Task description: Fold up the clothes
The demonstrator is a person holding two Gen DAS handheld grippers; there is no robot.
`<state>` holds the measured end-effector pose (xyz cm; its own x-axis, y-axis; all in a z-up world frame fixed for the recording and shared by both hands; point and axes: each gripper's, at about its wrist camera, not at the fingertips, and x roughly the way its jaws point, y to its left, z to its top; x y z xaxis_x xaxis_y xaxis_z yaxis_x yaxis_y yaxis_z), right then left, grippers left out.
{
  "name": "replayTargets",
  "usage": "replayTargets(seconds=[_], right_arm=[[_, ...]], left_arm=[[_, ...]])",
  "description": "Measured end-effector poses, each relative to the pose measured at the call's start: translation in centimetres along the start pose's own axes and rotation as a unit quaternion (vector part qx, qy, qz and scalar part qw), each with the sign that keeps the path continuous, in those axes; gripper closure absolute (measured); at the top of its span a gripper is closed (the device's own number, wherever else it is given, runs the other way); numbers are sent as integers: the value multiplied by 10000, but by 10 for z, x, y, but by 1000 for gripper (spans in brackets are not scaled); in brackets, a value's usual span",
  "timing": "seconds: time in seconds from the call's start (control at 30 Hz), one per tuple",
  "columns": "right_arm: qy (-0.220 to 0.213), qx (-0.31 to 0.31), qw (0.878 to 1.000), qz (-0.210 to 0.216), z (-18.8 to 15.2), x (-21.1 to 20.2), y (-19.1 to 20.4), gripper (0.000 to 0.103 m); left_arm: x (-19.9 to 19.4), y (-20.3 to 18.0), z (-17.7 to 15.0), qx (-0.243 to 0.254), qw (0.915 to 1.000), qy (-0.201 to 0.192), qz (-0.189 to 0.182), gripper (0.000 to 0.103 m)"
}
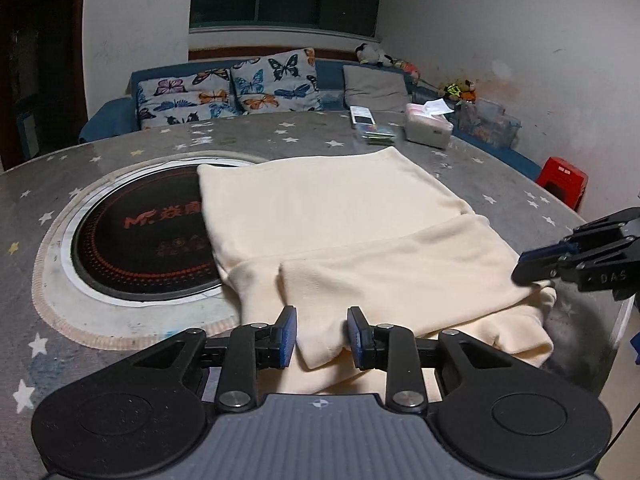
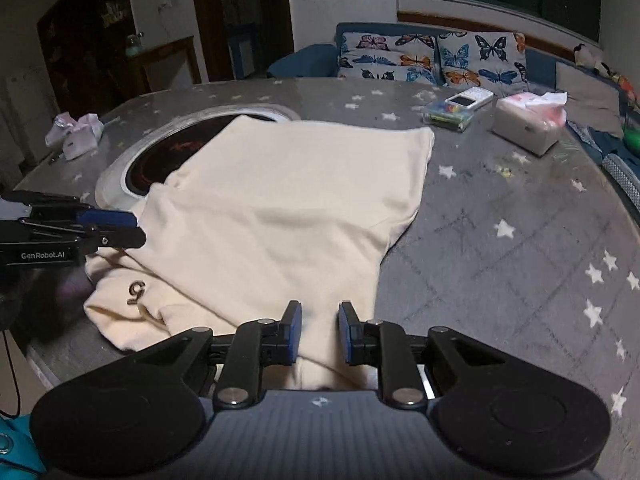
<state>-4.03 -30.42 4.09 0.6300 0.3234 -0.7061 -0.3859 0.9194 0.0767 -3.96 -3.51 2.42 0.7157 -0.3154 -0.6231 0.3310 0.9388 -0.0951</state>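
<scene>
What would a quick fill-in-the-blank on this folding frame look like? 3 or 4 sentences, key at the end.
1. The cream garment partly covers the round black ____ set into the table.
2. Both the left gripper and the right gripper are ____.
3. The cushions on the sofa behind the table are printed with ____.
4. The tissue box stands on the garment's ____ side, seen from the right wrist.

Missing words: cooktop; open; butterflies; right

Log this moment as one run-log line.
step: folding | cream garment partly folded on table | left gripper open at near edge | right gripper open
</scene>
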Motion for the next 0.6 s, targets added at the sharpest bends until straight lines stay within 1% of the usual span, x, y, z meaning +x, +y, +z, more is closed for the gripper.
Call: replayTargets(seconds=[0.17, 0.27, 0.37, 0.43, 0.6], right_arm=[[-294, -34, 9996, 5, 22, 5, -1, 85], [-366, -46, 9993, 69, 33, 21, 1, 85], [-304, -66, 9995, 65, 38, 40, 2, 85], [-229, -90, 9997, 1, 38, 50, 2, 85], [-199, -104, 9997, -45, 36, 48, 0, 84]], left_arm=[[4, -5, 16, 22, 9999, -113, -4, 74], [15, -12, 23, 121, 9998, -113, -67, 72], [28, -17, 27, 221, 9997, -68, -54, 72], [28, -16, 26, 234, 9997, -71, -29, 73], [27, -13, 24, 267, 9996, -77, 34, 72]])
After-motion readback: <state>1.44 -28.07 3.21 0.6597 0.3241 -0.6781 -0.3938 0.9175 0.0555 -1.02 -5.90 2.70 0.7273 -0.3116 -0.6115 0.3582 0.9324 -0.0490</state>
